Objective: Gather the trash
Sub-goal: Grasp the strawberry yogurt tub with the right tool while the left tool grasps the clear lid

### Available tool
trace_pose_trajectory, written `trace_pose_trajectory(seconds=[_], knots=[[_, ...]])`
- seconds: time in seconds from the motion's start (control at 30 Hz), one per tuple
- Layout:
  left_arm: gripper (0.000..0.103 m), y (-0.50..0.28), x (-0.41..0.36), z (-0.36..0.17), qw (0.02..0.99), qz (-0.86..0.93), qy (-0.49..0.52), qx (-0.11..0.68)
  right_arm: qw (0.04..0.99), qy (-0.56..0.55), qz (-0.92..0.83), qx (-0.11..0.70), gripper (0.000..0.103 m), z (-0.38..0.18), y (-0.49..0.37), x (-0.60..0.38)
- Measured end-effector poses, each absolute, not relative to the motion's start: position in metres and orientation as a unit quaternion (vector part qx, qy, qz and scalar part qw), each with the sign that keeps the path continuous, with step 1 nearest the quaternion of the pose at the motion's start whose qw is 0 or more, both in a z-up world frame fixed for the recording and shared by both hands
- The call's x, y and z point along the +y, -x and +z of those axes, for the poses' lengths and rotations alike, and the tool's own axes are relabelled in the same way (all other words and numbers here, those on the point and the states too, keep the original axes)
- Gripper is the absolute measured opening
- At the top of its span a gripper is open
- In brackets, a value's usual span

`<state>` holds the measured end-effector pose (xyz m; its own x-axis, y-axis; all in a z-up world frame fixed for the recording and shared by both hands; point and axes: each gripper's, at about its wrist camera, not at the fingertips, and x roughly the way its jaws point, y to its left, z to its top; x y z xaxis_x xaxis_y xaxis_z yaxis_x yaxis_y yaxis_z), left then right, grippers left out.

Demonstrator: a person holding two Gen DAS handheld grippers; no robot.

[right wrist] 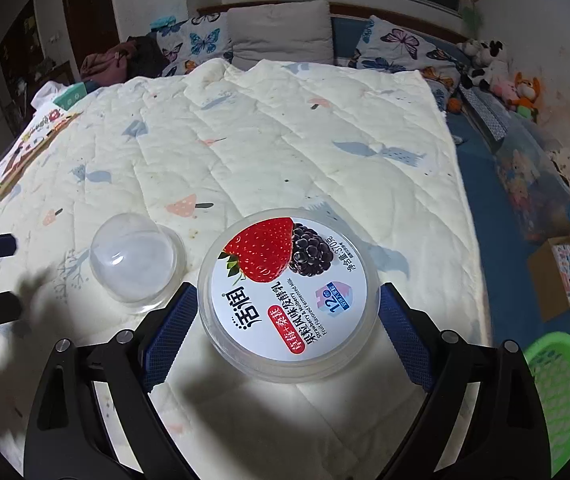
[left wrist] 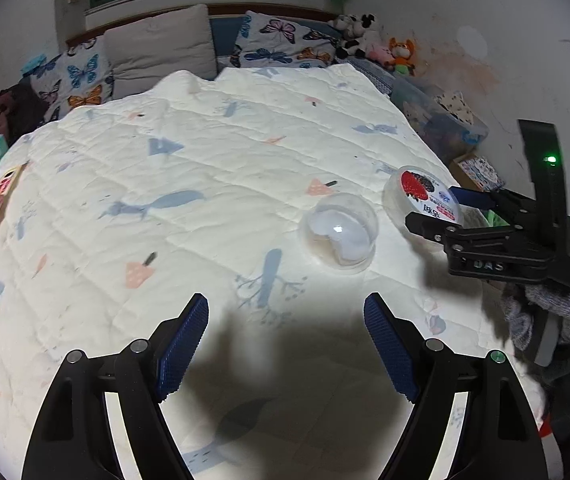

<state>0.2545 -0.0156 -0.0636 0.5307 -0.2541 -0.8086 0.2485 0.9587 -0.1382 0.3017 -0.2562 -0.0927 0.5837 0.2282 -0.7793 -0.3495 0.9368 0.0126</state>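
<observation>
A round yogurt tub [right wrist: 289,292] with a strawberry and blackberry lid stands on the quilt near the bed's right edge. My right gripper [right wrist: 288,300] straddles it, and both blue pads [right wrist: 173,320] touch its sides. In the left wrist view the same tub [left wrist: 421,196] sits between the right gripper's fingers [left wrist: 425,226]. A clear plastic dome lid [right wrist: 137,264] lies just left of the tub, dome up. My left gripper [left wrist: 286,316] hovers open and empty over the quilt, with the dome lid [left wrist: 339,236] ahead and slightly right of it.
A green plastic basket [right wrist: 557,384] stands on the floor beside the bed's right edge. A picture book [right wrist: 25,152] lies at the quilt's left side. Pillows [right wrist: 281,36] and soft toys [right wrist: 501,76] line the far end. Boxes [right wrist: 565,276] sit on the blue floor.
</observation>
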Motion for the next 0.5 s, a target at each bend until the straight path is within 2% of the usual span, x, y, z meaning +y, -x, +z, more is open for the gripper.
trace_pose_trajectory(seconds=[0.5], knots=[[0.079,-0.299,-0.075,-0.082,0.872,-0.158,-0.056,0.460,0.900,0.035,0.137,0.413,0.090,-0.071,-0.254,-0.310]])
